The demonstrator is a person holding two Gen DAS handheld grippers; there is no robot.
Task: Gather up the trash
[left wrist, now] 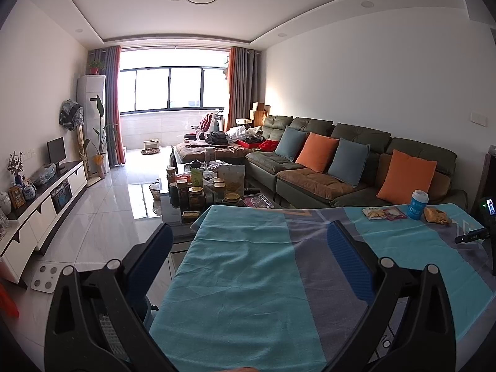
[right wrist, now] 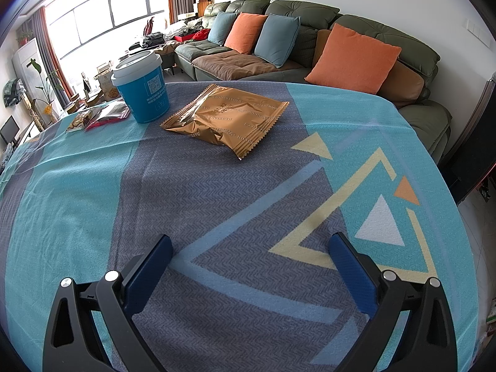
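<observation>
Both hand-held grippers sit at the bottom of their frames with nothing between the fingers: my left gripper [left wrist: 249, 241] is spread wide above the teal and grey-blue patterned tablecloth [left wrist: 248, 279], and my right gripper [right wrist: 249, 249] is spread just as wide over the same cloth, low above the yellow triangle outline [right wrist: 310, 248] printed on it. From the right wrist view, the crinkled gold foil snack wrapper [right wrist: 226, 121] lies flat on the cloth in the upper middle of the frame, well apart from the fingertips. Just left of it stands the blue paper cup with a white lid [right wrist: 142, 88], upright, and further left, near the cloth's edge, I see a red and clear plastic wrapper [right wrist: 99, 116]. In the left wrist view the same three items are small at the right edge of the frame. Behind the table, a dark green sofa with orange and blue cushions [right wrist: 310, 40] fills the upper right.
</observation>
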